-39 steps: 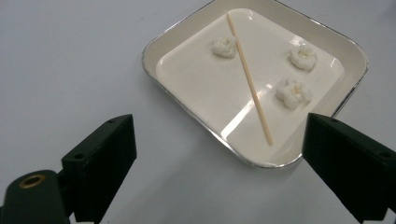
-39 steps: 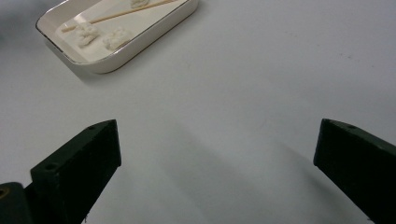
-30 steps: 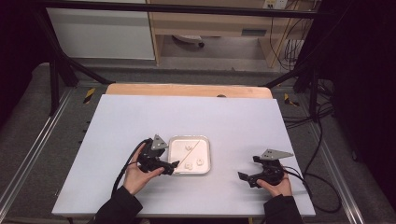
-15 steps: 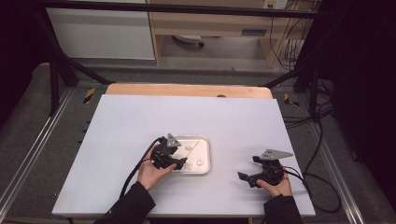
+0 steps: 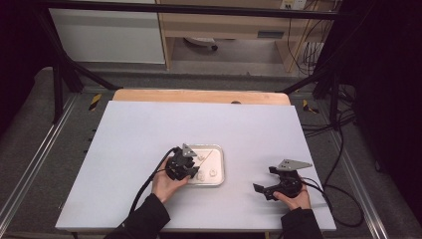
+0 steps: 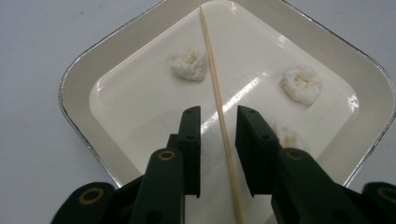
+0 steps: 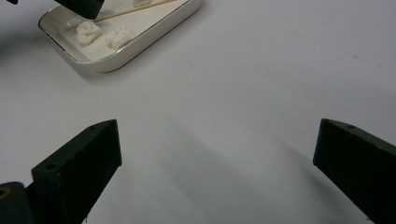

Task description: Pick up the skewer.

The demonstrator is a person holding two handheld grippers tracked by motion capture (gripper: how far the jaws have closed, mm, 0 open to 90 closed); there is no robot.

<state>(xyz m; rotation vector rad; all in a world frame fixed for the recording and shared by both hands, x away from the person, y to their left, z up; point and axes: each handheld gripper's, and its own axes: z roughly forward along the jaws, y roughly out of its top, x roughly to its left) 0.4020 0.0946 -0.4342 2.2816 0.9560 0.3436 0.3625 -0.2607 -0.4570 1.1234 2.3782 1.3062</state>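
- Three small white lumps of food, one of them (image 6: 188,65) left of the stick, lie in a shallow white tray (image 6: 100,49) near the front middle of the bench (image 5: 149,129).
- A thin wooden skewer (image 6: 215,84) lies flat on the tray floor, running from the far corner toward the near edge, between the lumps.
- The left gripper (image 6: 218,122) sits low over the tray with the skewer running between its jaws; they have just been closing, yet a clear gap shows on each side of the stick, so nothing is pinched.
- The right gripper (image 7: 217,149) rests on the bare bench, well apart from the tray, jaws spread wide with nothing between them.
- The skewer looks very light, stiff but easy to snap, round and prone to roll or slip out of a loose pinch.
- A hold near its middle, with the pads square across it, seems best, since a flat stick on a smooth tray leaves little to get under.
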